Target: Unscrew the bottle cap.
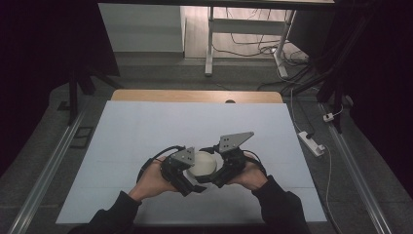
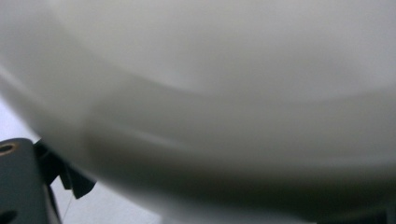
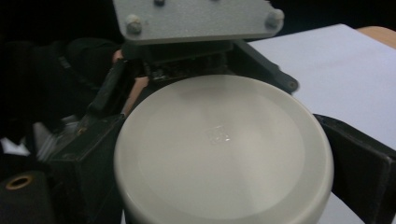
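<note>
The thing in hand is a round, off-white container (image 1: 203, 164) with a smooth, matte, slightly domed circular top and a softly rounded edge. In the right gripper view the container's flat top (image 3: 224, 149) faces the camera, plain except for a small, faint square mark near its middle. It sits in the near middle of the white table (image 1: 146, 131), close to the person's edge. Seen up close in the left gripper view, its pale curved side (image 2: 210, 93) is blurred.
</note>
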Available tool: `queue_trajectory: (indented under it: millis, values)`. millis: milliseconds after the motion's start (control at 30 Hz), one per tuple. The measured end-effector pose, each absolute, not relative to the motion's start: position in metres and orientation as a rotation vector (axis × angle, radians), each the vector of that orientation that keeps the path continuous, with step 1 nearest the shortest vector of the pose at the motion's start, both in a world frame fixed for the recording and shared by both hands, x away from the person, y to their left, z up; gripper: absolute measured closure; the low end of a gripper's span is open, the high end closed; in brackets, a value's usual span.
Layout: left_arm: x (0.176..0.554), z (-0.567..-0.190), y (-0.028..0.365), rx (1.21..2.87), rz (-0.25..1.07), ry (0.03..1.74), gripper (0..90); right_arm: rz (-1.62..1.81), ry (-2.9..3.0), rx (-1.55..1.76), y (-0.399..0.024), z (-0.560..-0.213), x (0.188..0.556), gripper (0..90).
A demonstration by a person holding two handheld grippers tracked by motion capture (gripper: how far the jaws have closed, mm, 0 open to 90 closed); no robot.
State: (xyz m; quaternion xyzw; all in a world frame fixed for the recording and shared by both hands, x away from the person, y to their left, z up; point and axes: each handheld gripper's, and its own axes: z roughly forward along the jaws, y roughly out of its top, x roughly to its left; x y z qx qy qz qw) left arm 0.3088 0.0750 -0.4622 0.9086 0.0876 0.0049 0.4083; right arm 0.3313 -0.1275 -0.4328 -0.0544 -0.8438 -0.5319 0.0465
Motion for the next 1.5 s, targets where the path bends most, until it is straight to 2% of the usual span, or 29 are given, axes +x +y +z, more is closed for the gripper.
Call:
queue_trajectory:
  millis: [200,300,800,1033,1267,1500]
  values:
    - [0.309,-0.462,0.075,2.291,0.039,0.253,7.5,-1.641,-2.58,-0.156,-0.128,-0.434,0.331,6.3]
    - [0.311,-0.461,0.078,2.278,0.057,0.303,7.5,-1.671,-2.617,-0.225,-0.128,-0.43,0.329,0.0]
    - [0.316,-0.461,0.084,2.241,0.158,0.499,7.5,-1.672,-2.756,-0.602,-0.122,-0.425,0.32,0.0]
    - [0.315,-0.461,0.081,2.244,0.171,0.511,7.5,-1.673,-2.794,-0.663,-0.11,-0.429,0.313,0.0]
    - [0.312,-0.459,0.079,2.237,0.171,0.506,7.5,-1.742,-2.751,-0.703,-0.111,-0.432,0.311,6.4]
    - [0.312,-0.457,0.082,2.252,0.134,0.423,7.5,-1.745,-2.751,-0.613,-0.114,-0.43,0.309,6.7]
